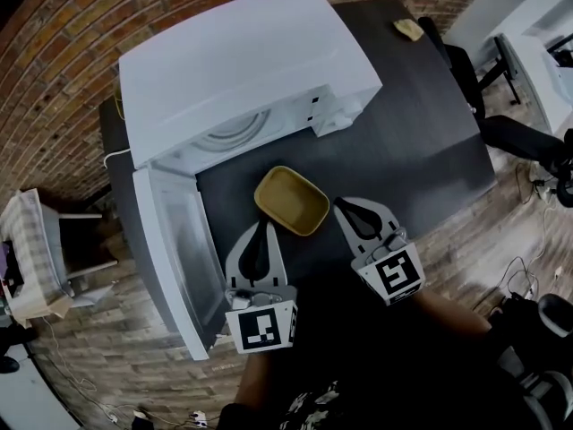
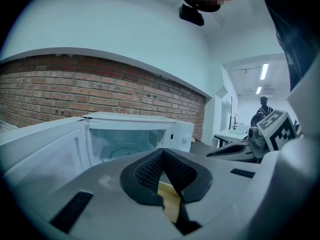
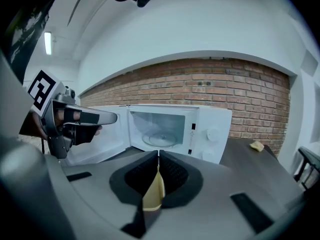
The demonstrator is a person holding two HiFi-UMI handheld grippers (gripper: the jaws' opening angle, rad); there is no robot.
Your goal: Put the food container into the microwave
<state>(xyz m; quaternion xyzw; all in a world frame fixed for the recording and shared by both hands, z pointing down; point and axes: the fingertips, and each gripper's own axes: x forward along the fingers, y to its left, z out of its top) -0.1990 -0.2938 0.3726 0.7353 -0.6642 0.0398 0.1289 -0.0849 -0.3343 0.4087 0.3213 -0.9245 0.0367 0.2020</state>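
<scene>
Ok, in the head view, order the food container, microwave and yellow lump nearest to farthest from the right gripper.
1. food container, held by the right gripper.
2. microwave, behind, leftward.
3. yellow lump, far right table corner.

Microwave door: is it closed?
No, the microwave door stands wide open to the left, exposing the glass turntable inside the cavity.
</scene>
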